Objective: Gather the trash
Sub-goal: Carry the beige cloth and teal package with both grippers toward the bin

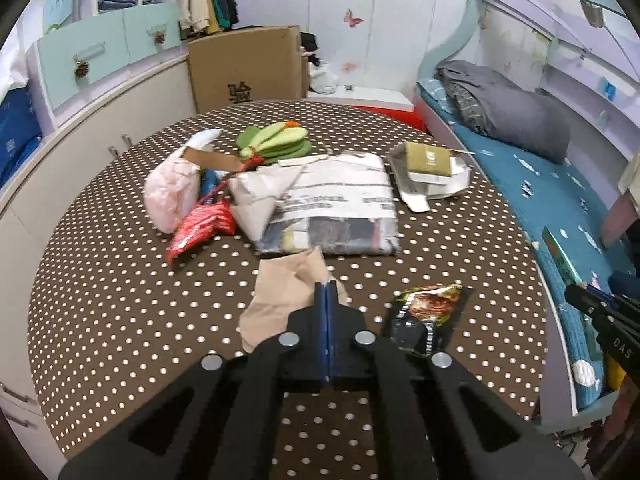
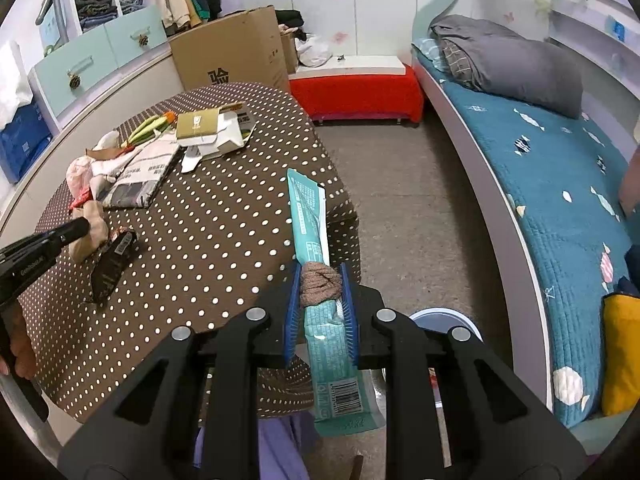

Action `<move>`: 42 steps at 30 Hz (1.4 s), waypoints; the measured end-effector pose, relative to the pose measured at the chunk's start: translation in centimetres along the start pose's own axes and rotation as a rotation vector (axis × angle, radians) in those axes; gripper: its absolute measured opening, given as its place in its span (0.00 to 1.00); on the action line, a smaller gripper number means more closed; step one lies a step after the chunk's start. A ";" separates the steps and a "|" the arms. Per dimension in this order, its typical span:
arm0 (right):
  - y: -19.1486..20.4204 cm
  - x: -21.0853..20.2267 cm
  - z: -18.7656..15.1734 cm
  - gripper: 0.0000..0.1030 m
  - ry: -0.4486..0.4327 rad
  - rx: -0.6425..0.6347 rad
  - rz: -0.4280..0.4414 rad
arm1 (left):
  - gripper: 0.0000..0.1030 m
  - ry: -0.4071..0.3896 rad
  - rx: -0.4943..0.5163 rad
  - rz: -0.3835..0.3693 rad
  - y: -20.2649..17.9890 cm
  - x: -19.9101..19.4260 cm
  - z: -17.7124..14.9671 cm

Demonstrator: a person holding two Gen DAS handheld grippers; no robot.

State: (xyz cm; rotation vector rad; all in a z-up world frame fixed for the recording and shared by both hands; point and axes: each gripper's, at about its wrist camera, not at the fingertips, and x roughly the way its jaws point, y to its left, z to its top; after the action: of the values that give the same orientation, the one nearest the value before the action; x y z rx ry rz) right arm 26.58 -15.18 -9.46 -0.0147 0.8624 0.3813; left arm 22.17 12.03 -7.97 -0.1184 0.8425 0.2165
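My left gripper point(image 1: 326, 285) is shut and empty, its tips just over a beige stocking point(image 1: 288, 292) on the polka-dot table point(image 1: 120, 300). A dark snack wrapper point(image 1: 430, 316) lies to its right. My right gripper point(image 2: 320, 280) is shut on a teal wrapper point(image 2: 310, 216) and a brownish knotted cloth point(image 2: 321, 282), held past the table's right edge above a white bin point(image 2: 444, 320). In the right wrist view the left gripper point(image 2: 82, 226) touches the stocking point(image 2: 90, 232) beside the dark wrapper point(image 2: 112, 264). The right gripper's tip point(image 1: 576, 294) shows at the left wrist view's right edge.
Farther on the table lie a red wrapper point(image 1: 200, 228), a pink bag point(image 1: 172, 192), a newspaper-wrapped bundle point(image 1: 328, 208), a green plush point(image 1: 276, 142) and a flattened carton with a gold box point(image 1: 430, 168). A cardboard box point(image 1: 248, 68) stands behind; a bed point(image 2: 560, 200) runs along the right.
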 end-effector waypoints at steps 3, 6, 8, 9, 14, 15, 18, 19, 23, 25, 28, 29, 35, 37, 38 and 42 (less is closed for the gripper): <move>-0.5 -0.7 -0.2 0.19 -0.011 0.001 -0.003 | 0.04 -0.002 -0.007 0.043 0.3 0.1 -0.2; -1.0 -0.9 -0.4 0.19 -0.010 0.004 -0.011 | 0.83 -0.007 -0.025 0.042 1.2 0.0 -0.6; -1.3 -0.6 -0.5 0.19 0.000 0.013 -0.017 | 0.84 -0.008 -0.043 0.038 1.8 0.2 -0.7; -1.5 -0.4 -0.6 0.19 0.005 0.019 -0.018 | 0.81 0.015 -0.052 0.029 1.9 0.7 -0.6; -1.2 0.6 -0.7 0.19 0.032 0.028 -0.012 | 0.29 0.039 -0.048 0.041 1.6 2.4 0.1; -1.0 0.6 -0.7 0.19 0.034 0.024 -0.010 | 0.28 0.040 -0.044 0.044 1.5 2.4 0.2; -0.8 0.4 -0.6 0.19 0.028 0.015 0.000 | 0.24 0.031 -0.025 0.019 1.0 1.6 0.1; -0.8 0.2 -0.6 0.19 0.023 0.016 0.000 | 0.24 0.029 -0.021 0.015 0.8 1.3 0.0; -1.3 -0.6 -0.5 0.19 0.005 0.022 -0.009 | 0.23 0.007 -0.003 0.012 -0.4 -0.2 -0.1; -2.0 -1.4 -0.6 0.19 -0.009 0.033 -0.016 | 0.23 -0.006 0.019 -0.003 -1.6 -1.2 0.0; -3.1 -2.4 -0.7 0.19 -0.027 0.052 -0.031 | 0.23 -0.029 0.053 -0.029 -3.8 -2.4 -0.1; -3.7 -2.9 -0.9 0.19 -0.035 0.063 -0.042 | 0.23 -0.035 0.066 -0.041 -4.6 -2.7 -0.2; -7.2 -5.5 -2.1 0.19 -0.066 0.115 -0.101 | 0.23 -0.040 0.162 -0.126 -10.6 -3.6 -0.8; -8.5 -6.2 -2.7 0.19 -0.068 0.140 -0.120 | 0.23 -0.038 0.197 -0.152 -12.5 -3.8 -1.1; -9.3 -6.6 -3.1 0.19 -0.068 0.155 -0.131 | 0.23 -0.036 0.214 -0.168 -13.6 -3.9 -1.3; -11.8 -7.9 -4.5 0.19 -0.067 0.200 -0.176 | 0.23 -0.031 0.269 -0.219 -17.2 -4.3 -1.9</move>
State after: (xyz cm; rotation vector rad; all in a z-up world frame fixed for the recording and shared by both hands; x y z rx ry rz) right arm 22.62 -29.49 -8.20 0.1061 0.8232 0.1290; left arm 22.10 -5.60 -5.71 0.0452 0.8141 -0.1010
